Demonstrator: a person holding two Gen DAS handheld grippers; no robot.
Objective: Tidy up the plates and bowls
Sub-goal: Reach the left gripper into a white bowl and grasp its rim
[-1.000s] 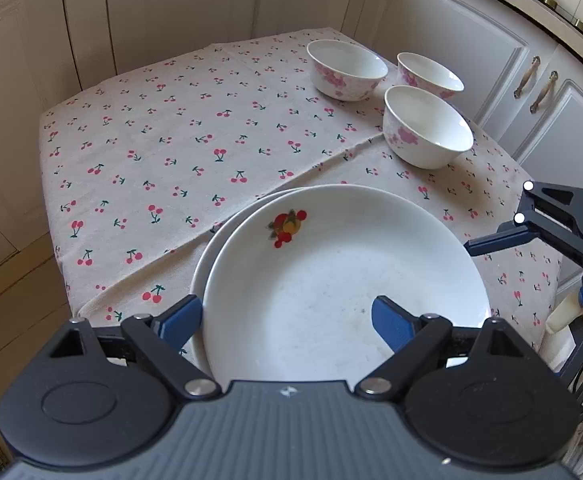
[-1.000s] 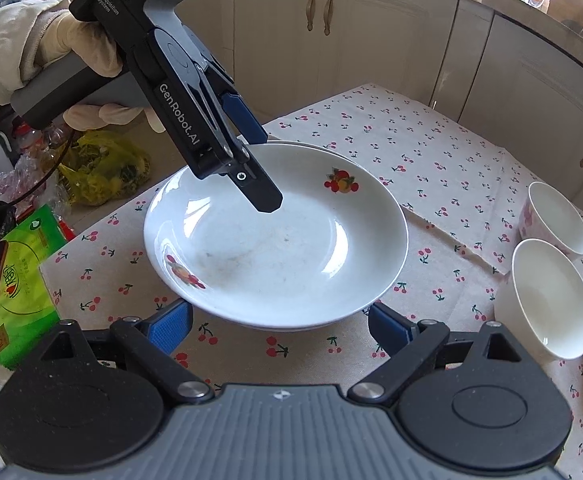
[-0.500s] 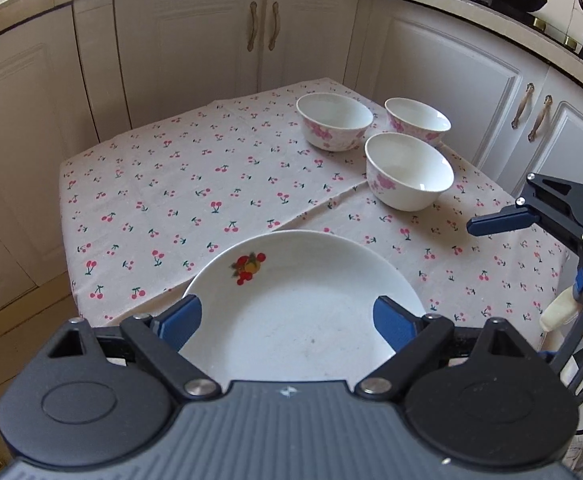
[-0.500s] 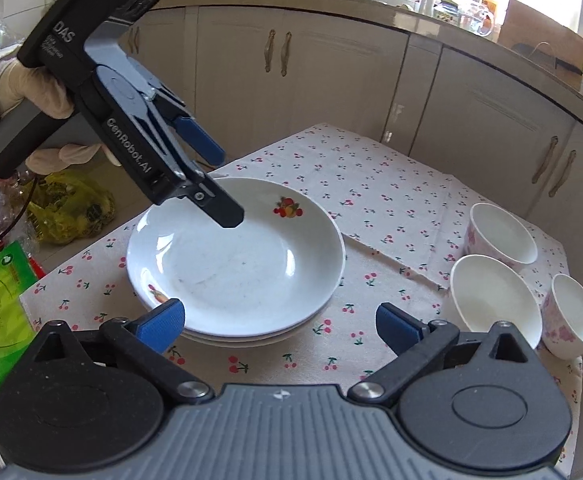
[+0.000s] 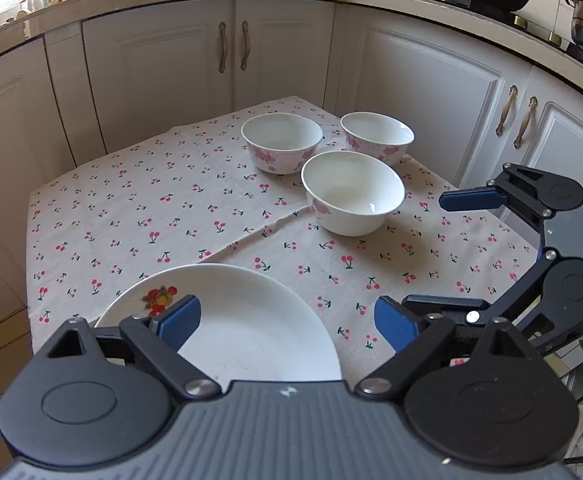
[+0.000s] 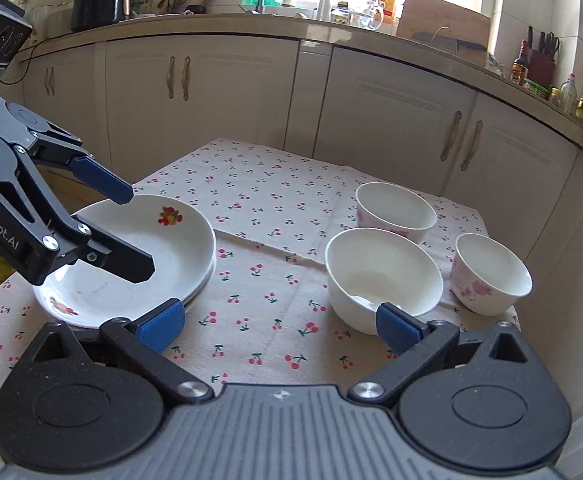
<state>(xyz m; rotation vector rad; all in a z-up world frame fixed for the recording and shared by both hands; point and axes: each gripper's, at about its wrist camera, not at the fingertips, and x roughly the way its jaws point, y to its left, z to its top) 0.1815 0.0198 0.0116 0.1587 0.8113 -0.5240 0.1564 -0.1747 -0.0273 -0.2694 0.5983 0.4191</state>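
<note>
Your left gripper (image 5: 287, 324) jaws just widened, empty above glossy round plates (image 6: 131, 256). Right gripper (image 6: 279, 326) wide, empty. Three smooth bowls (image 5: 353, 192) on cherry-print cloth (image 5: 139, 208).

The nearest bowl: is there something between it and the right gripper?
Nothing visible. The right gripper is open, and only bare tablecloth lies before the nearest bowl. The plates sit off to the side.

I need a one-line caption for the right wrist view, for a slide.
Open right gripper above the cherry-print tablecloth, between stacked white plates and three white bowls; the open left gripper hovers over the plates.
</note>
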